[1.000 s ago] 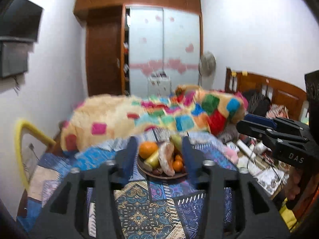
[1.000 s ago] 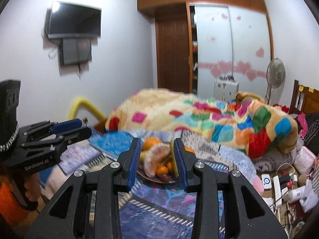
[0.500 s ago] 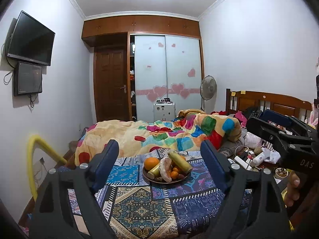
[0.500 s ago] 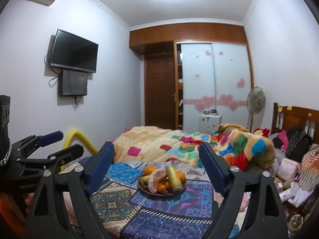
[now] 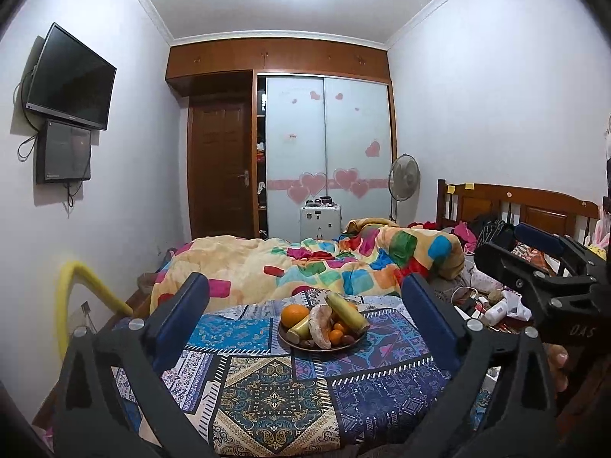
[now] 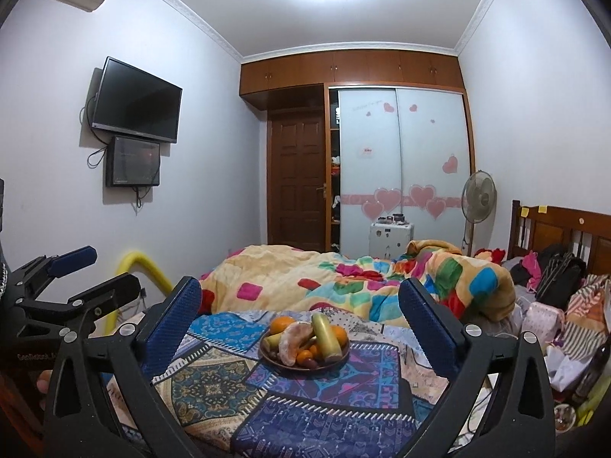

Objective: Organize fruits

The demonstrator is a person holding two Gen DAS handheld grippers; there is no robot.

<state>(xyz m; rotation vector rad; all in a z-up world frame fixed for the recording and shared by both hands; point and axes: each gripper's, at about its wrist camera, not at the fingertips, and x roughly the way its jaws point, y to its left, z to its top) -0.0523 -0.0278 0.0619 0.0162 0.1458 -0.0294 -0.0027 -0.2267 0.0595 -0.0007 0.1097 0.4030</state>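
Observation:
A dark round plate of fruit rests on the blue patchwork cloth. It holds an orange, a peeled pale citrus piece, a long yellow-green fruit and small tangerines. My left gripper is back from the plate, its jaws opening wide with nothing between them. My right gripper stands likewise, jaws opening and empty. Each shows in the other's view: the right gripper at the right edge, the left gripper at the left edge.
A colourful quilt is heaped behind the plate. A yellow padded rail stands at the left. Clutter and clothes lie at the right by a wooden headboard. A fan, wardrobe and wall TV are further back.
Both grippers drew back from the plate and tipped upward, so the fruit looks smaller and farther. Both pairs of jaws spread from narrow to wide.

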